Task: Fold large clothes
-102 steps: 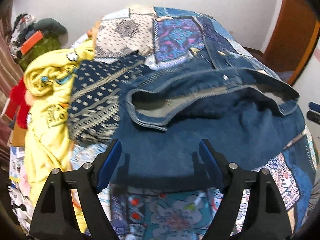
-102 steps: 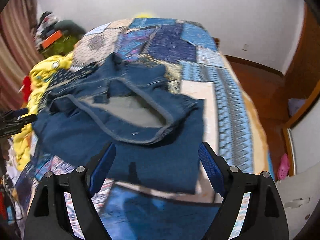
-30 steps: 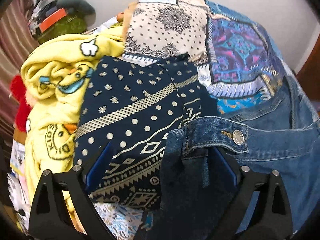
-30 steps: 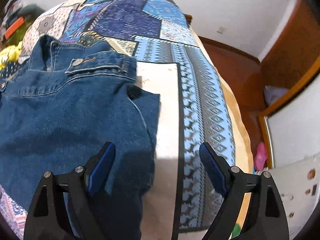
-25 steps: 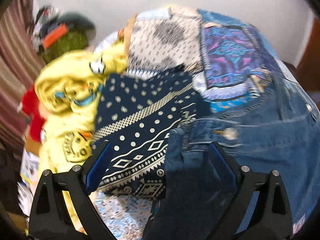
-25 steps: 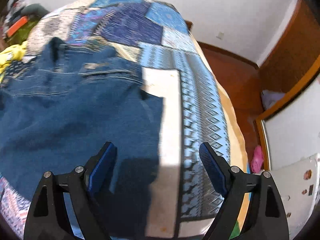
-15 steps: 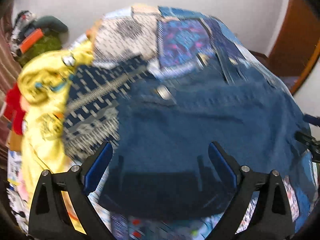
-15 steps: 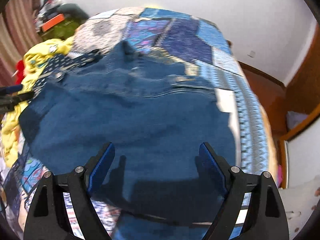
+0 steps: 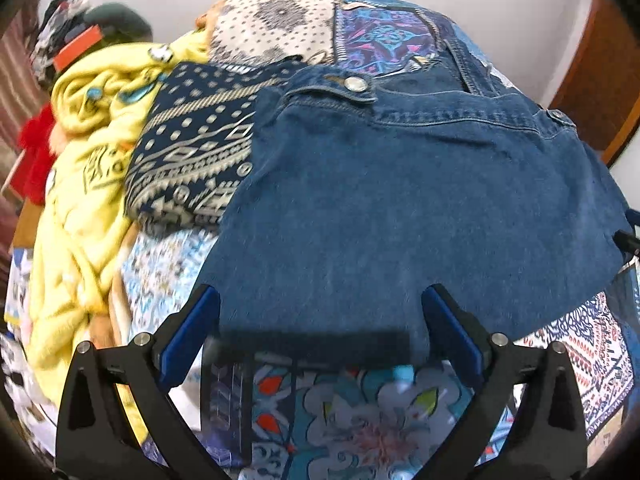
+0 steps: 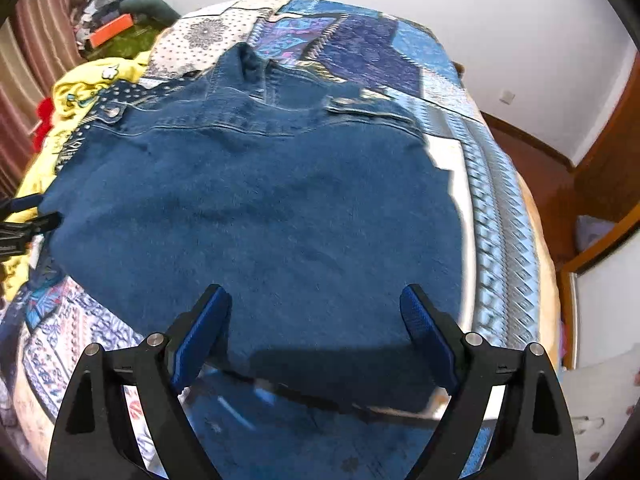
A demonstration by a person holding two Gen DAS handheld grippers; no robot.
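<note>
The denim jacket point(image 10: 260, 208) lies spread flat on the patchwork bedspread point(image 10: 496, 216), beside a yellow garment point(image 9: 80, 208). Above its near hem, the left gripper point(image 9: 320, 320) and right gripper point(image 10: 316, 316) hover, jaws wide and opening, gripping nothing.

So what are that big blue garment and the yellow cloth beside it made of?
The big blue garment looks like denim: matte, heavy weave, pale contrast stitching and metal snap buttons. The yellow cloth seems a soft fleece or plush with printed cartoon figures; its crumpled, fuzzy folds suggest that, though blur leaves it uncertain.
</note>
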